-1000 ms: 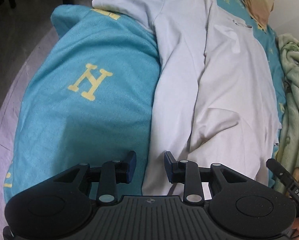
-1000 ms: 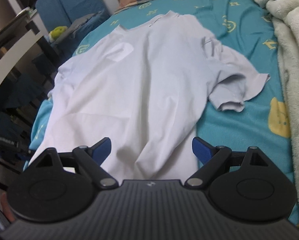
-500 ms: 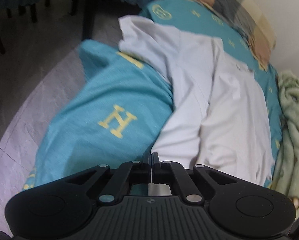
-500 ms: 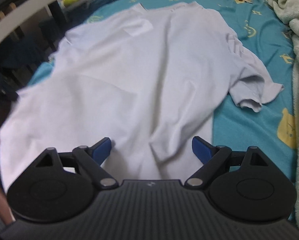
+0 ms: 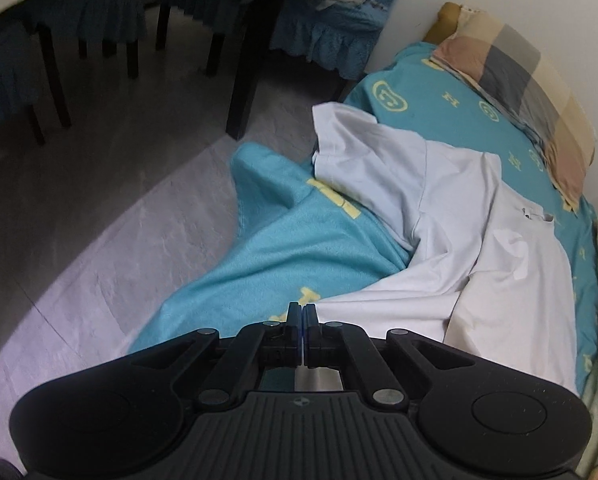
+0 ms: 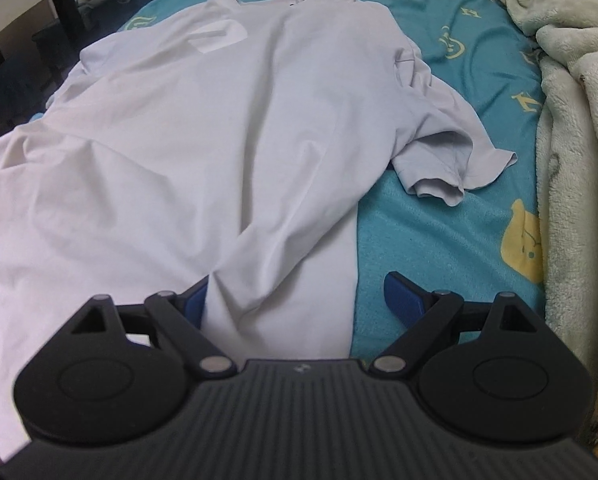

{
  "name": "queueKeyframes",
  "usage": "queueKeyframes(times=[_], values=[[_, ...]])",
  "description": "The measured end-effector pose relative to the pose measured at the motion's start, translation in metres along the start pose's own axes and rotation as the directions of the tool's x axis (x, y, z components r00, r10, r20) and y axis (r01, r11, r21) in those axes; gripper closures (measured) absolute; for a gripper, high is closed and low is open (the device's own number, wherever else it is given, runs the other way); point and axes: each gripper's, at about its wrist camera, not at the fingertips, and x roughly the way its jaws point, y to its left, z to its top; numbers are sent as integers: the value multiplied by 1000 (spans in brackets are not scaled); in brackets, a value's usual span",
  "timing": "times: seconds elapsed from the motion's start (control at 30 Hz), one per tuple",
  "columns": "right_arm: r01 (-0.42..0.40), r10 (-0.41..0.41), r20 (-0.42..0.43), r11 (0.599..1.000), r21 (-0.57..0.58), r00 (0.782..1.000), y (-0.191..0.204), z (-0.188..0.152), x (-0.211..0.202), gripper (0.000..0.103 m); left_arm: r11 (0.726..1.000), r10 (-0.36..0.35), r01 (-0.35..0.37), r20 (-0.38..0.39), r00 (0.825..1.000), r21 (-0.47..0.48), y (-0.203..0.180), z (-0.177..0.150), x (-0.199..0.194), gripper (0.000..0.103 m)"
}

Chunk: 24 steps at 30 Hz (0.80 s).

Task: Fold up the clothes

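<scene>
A white T-shirt (image 6: 227, 128) lies spread on the teal bedsheet (image 6: 439, 236), collar toward the pillow. In the left wrist view the T-shirt (image 5: 479, 248) drapes over the bed's side, and my left gripper (image 5: 303, 314) is shut on its lower hem corner, with a strip of white cloth showing under the closed fingers. In the right wrist view my right gripper (image 6: 295, 292) stands open over the other hem corner. The cloth lies between its blue pads without being pressed, and a fold partly hides the left pad (image 6: 197, 300). One short sleeve (image 6: 447, 160) lies crumpled on the right.
A pale green fleece blanket (image 6: 571, 120) is heaped along the bed's right side. A checked pillow (image 5: 523, 80) lies at the head. Dark chairs (image 5: 99, 20) with blue covers and a table leg (image 5: 251, 52) stand on the grey floor left of the bed.
My left gripper closed on the shirt's hem, then rose and tilted, lifting that side of the cloth. The right gripper stayed open over the other corner, turning slightly.
</scene>
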Motion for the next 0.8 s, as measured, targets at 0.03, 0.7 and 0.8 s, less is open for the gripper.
queueKeyframes(times=[0.03,0.7,0.8], values=[[0,0,4,1000,-3,1000,2,0,-1,14,1000,-1,0,-14,1000,-11,3,0,1,101],[-174,174,44,985,5,984,13,12,-1,14,962,55,62,-413,909,265,-33,-51,21,98],[-143,144,28,989,-36,989,18,11,4,14,942,85,60,-409,909,329,-35,-49,7,99]])
